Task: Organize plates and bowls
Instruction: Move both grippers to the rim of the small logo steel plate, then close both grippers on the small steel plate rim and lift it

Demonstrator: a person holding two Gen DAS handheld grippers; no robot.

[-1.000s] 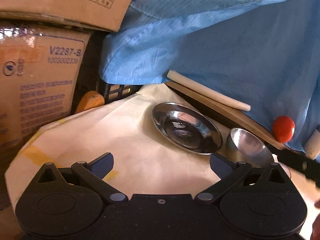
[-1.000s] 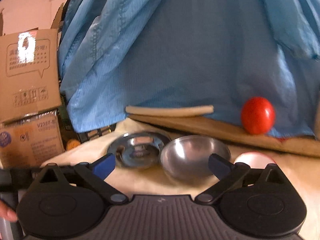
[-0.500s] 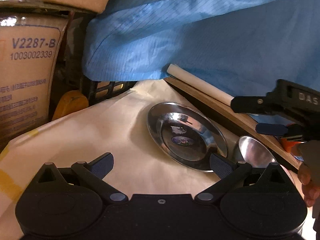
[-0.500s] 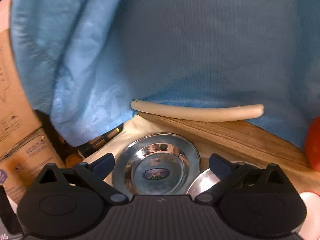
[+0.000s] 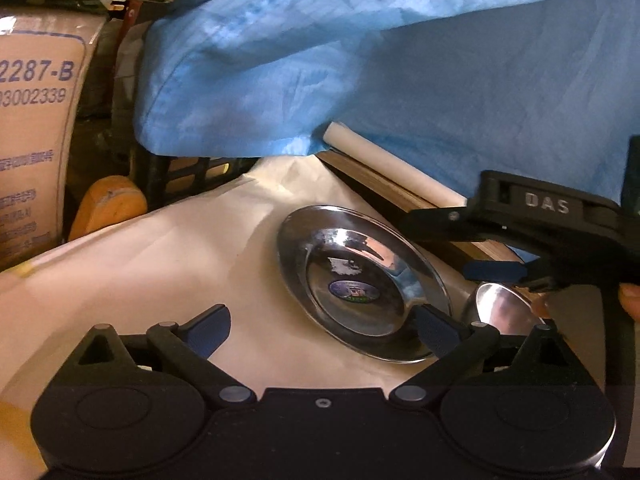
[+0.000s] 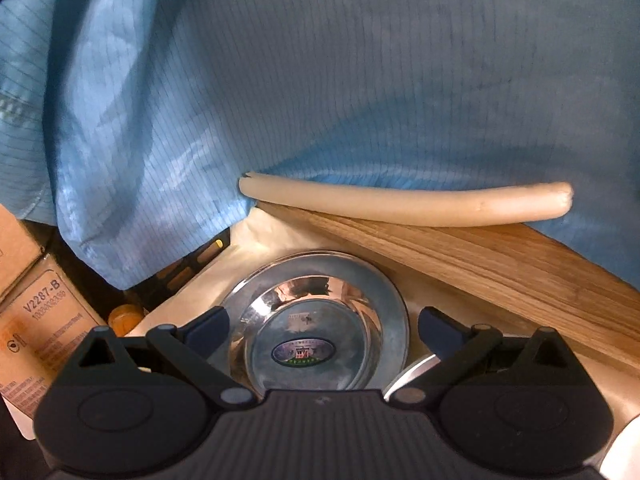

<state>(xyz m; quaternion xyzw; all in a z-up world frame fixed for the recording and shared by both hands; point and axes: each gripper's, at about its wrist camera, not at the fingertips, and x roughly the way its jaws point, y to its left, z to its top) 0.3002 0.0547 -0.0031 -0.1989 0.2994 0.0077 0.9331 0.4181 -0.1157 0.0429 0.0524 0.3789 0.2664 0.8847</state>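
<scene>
A shiny steel plate [image 5: 362,284] with a sticker in its middle lies on the cream cloth [image 5: 160,264]. A small steel bowl [image 5: 502,308] sits just right of it. My left gripper [image 5: 322,322] is open and low over the cloth, its right finger at the plate's near rim. My right gripper [image 6: 322,328] is open and hovers right over the same plate [image 6: 316,336], which lies between its fingers; the bowl's rim [image 6: 408,376] peeks out at its lower right. The right gripper's body [image 5: 536,232] shows in the left wrist view, above the bowl.
A wooden board [image 6: 500,264] with a pale foam tube [image 6: 404,200] on it runs behind the plate. Blue fabric [image 6: 340,80] hangs behind. Cardboard boxes [image 5: 32,120], a black crate [image 5: 192,172] and an orange object [image 5: 108,204] stand at the left.
My right gripper has moved forward and left, from facing the bowl to over the plate. The left gripper has come closer to the plate. The red tomato has left both views.
</scene>
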